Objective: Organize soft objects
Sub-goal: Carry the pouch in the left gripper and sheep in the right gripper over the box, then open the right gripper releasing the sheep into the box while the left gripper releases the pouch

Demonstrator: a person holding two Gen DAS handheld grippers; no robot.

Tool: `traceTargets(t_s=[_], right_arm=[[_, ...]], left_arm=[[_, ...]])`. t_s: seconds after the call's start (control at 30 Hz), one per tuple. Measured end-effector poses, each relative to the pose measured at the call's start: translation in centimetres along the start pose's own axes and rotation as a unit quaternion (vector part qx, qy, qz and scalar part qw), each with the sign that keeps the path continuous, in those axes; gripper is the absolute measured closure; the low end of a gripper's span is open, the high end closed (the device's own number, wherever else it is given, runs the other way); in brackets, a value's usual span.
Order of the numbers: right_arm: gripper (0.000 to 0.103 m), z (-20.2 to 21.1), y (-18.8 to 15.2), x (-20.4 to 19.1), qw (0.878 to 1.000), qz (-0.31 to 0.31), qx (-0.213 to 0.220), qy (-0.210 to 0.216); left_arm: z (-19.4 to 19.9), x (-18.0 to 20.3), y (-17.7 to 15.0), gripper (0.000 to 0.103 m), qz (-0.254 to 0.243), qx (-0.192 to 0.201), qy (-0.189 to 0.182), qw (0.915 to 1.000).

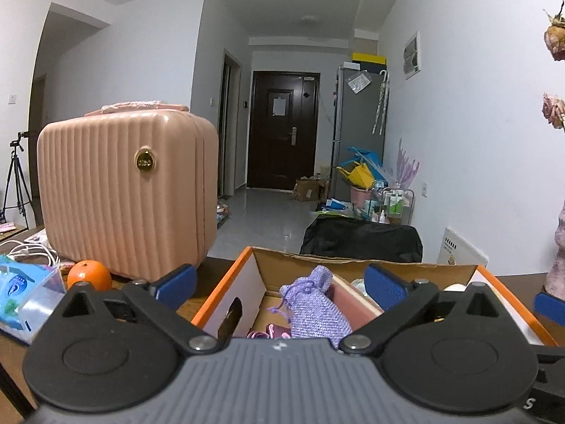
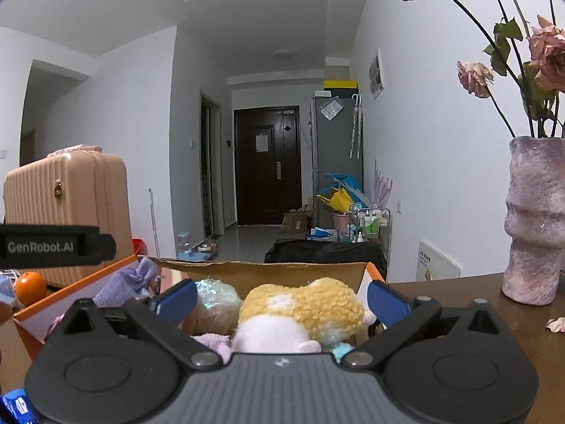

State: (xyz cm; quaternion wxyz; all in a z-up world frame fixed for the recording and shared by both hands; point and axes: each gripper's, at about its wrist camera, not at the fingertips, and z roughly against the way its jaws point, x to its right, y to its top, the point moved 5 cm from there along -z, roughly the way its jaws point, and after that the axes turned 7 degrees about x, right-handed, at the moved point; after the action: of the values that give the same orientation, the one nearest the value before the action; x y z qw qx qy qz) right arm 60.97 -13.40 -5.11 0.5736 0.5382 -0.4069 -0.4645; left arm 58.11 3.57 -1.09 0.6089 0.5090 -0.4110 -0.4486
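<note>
Left view only: my left gripper point(image 1: 279, 284) faces a purple pouch point(image 1: 314, 305) in the left part of the box point(image 1: 226, 282); tissue pack point(image 1: 24, 293) far left.
Right view only: my right gripper point(image 2: 280, 298) over a yellow plush toy point(image 2: 303, 309) in the box's right part; vase point(image 2: 535, 222) right.
Grippers: both spread wide, grasping nothing.
Edges: suitcase point(image 1: 127, 190) and orange point(image 1: 89, 275) left of box; bare tabletop point(image 2: 459, 300) right.
</note>
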Motion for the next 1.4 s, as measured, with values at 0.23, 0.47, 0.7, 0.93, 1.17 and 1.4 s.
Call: traceTargets(t_s=[0.23, 0.47, 0.7, 0.93, 1.17, 1.4], right_arm=[[0.0, 0.0, 0.1, 0.1, 1.0, -0.002, 0.001, -0.002], [0.0, 0.3, 0.0, -0.1, 1.0, 0.003, 0.004, -0.003], [0.0, 1.7, 0.0, -0.2, 1.0, 0.008, 0.009, -0.006], [0.0, 3.6, 0.0, -0.7, 1.0, 0.015, 0.013, -0.006], [0.0, 5.2, -0.1, -1.2, 1.0, 0.017, 0.015, -0.005], [0.0, 7.7, -0.3, -1.8, 1.0, 0.016, 0.014, -0.005]], left_arm=[[-0.1, -0.1, 0.0, 0.0, -0.001, 0.0, 0.003, 1.0], [0.0, -0.1, 0.0, 0.0, 0.0, 0.003, 0.005, 1.0], [0.9, -0.2, -0.1, 0.0, -0.006, 0.004, 0.005, 1.0], [2.6, -0.8, -0.4, 0.0, -0.006, 0.005, 0.006, 1.0], [3.6, -1.1, -0.6, 0.0, -0.007, 0.004, 0.005, 1.0], [5.2, -1.6, -1.0, 0.0, -0.007, 0.003, 0.006, 1.0]])
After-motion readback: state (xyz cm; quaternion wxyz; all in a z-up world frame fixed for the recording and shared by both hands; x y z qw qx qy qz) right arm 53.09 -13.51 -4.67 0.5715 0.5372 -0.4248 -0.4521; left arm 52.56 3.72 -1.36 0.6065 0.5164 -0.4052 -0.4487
